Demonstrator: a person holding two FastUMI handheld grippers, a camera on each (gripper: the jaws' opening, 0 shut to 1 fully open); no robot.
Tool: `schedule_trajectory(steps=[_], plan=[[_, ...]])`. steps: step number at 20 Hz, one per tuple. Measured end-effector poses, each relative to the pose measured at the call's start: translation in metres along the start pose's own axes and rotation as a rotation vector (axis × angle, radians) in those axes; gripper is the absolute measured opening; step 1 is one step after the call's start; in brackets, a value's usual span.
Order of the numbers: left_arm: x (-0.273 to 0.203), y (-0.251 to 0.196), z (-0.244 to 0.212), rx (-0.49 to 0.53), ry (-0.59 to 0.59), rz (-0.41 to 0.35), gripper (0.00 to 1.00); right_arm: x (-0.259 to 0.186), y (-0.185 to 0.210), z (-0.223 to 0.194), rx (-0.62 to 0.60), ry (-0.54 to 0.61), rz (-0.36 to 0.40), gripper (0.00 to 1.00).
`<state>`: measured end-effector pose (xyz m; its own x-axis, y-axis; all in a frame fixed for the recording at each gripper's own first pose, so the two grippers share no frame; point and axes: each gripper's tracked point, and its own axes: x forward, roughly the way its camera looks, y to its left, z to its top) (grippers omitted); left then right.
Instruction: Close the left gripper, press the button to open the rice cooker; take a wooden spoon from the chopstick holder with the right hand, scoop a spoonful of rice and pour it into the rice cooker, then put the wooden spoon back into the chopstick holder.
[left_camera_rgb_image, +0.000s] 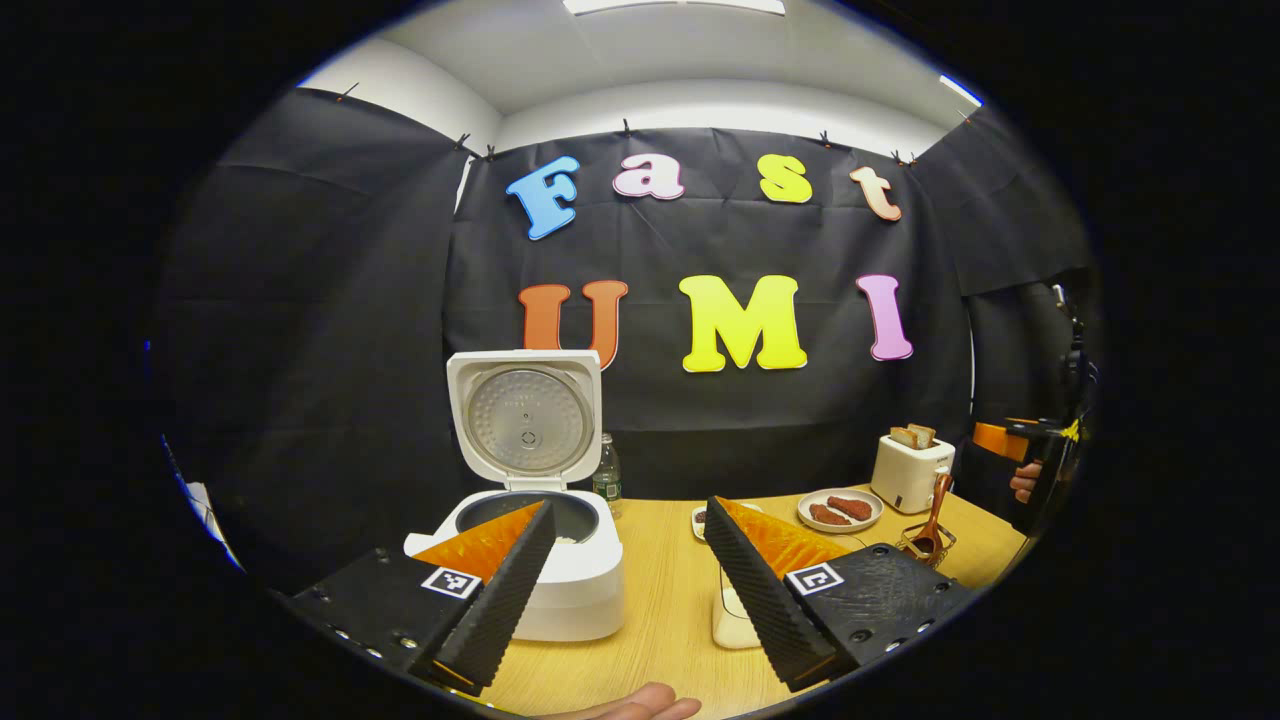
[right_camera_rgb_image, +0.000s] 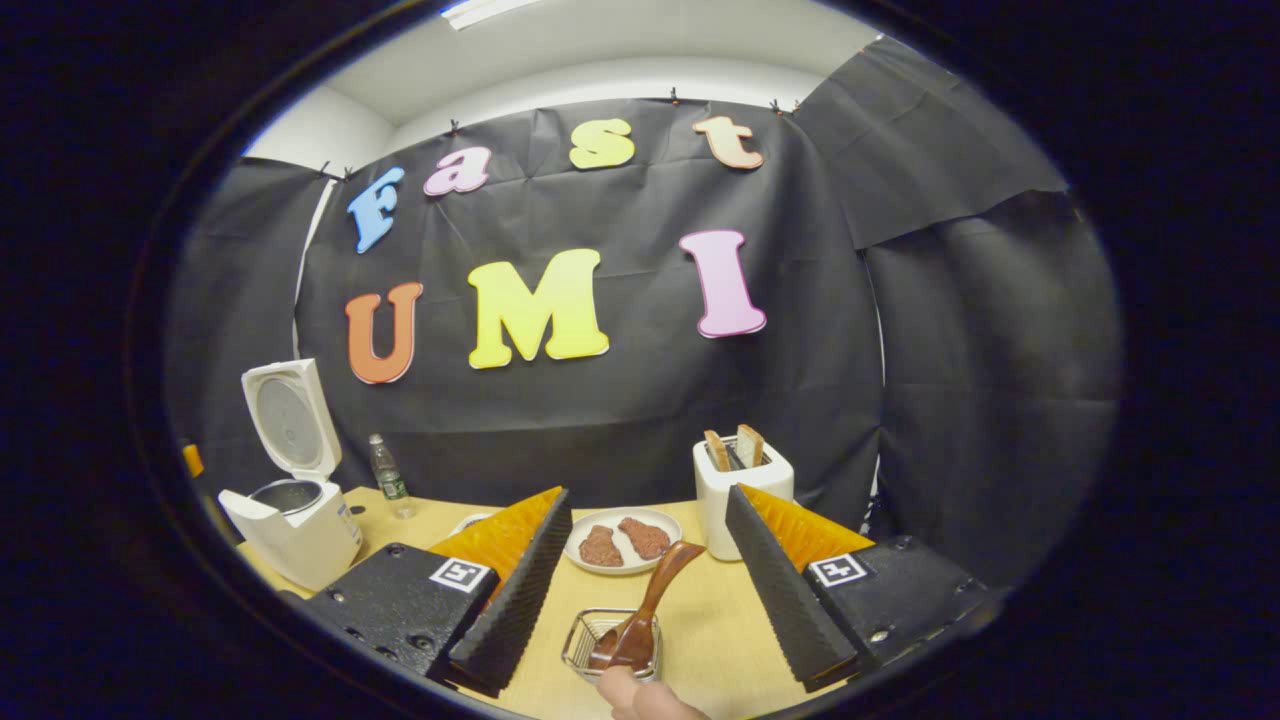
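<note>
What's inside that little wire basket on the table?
The wire basket holds a wooden spoon, bowl end down, its handle leaning up and out toward the plate. The spoon's bowl hides the basket's bottom, so anything beneath it cannot be seen.

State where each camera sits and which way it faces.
Left gripper view: rides the open left gripper, facing the open rice cooker; a hand shows below.
Right gripper view: rides the open right gripper, facing the wooden spoon in the chopstick holder.
Shared: toaster, plate, water bottle.
</note>
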<state>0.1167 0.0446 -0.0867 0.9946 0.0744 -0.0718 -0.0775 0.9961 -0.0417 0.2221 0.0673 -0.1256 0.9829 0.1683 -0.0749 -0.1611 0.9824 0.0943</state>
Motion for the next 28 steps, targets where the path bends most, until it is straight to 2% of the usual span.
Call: schedule_trajectory(steps=[2,5,7,8,10,13,16,17,18,23,24,25,26,28], plan=[[0.013,0.016,0.013,0.008,-0.007,0.021,0.95,-0.018,0.010,0.006,-0.034,-0.006,0.013,0.95],[0.035,0.034,0.031,-0.005,-0.008,0.009,0.95,-0.041,0.018,0.020,-0.065,-0.019,-0.001,0.94],[0.051,0.046,0.039,-0.020,0.014,0.000,0.95,-0.052,0.027,0.027,-0.091,-0.006,0.005,0.94],[0.061,0.052,0.048,-0.010,0.005,-0.003,0.95,-0.056,0.033,0.034,-0.096,-0.010,0.015,1.00],[0.079,0.066,0.063,0.006,-0.001,-0.002,0.95,-0.064,0.039,0.043,-0.090,-0.011,0.025,1.00],[0.102,0.076,0.079,-0.044,0.029,-0.019,0.95,-0.074,0.046,0.052,-0.080,-0.013,0.032,1.00],[0.129,0.097,0.107,-0.007,-0.019,0.010,0.95,-0.078,0.059,0.053,-0.056,-0.019,0.036,1.00],[0.137,0.101,0.118,-0.001,-0.038,0.014,0.95,-0.079,0.065,0.053,-0.052,-0.018,0.046,0.95],[0.147,0.105,0.129,0.009,-0.065,0.021,0.95,-0.080,0.072,0.054,-0.051,-0.019,0.063,1.00],[0.198,0.114,0.145,-0.034,-0.097,-0.004,0.95,-0.078,0.088,0.057,-0.086,-0.048,0.086,1.00],[0.210,0.122,0.148,-0.033,-0.116,0.015,0.95,-0.076,0.092,0.053,-0.084,-0.045,0.089,1.00],[0.221,0.132,0.149,-0.027,-0.127,0.044,0.95,-0.075,0.097,0.050,-0.082,-0.040,0.106,0.95],[0.232,0.138,0.149,-0.022,-0.133,0.064,0.95,-0.073,0.103,0.049,-0.080,-0.039,0.124,1.00],[0.253,0.146,0.151,-0.018,-0.146,0.081,0.95,-0.068,0.104,0.049,-0.072,-0.058,0.135,1.00]])
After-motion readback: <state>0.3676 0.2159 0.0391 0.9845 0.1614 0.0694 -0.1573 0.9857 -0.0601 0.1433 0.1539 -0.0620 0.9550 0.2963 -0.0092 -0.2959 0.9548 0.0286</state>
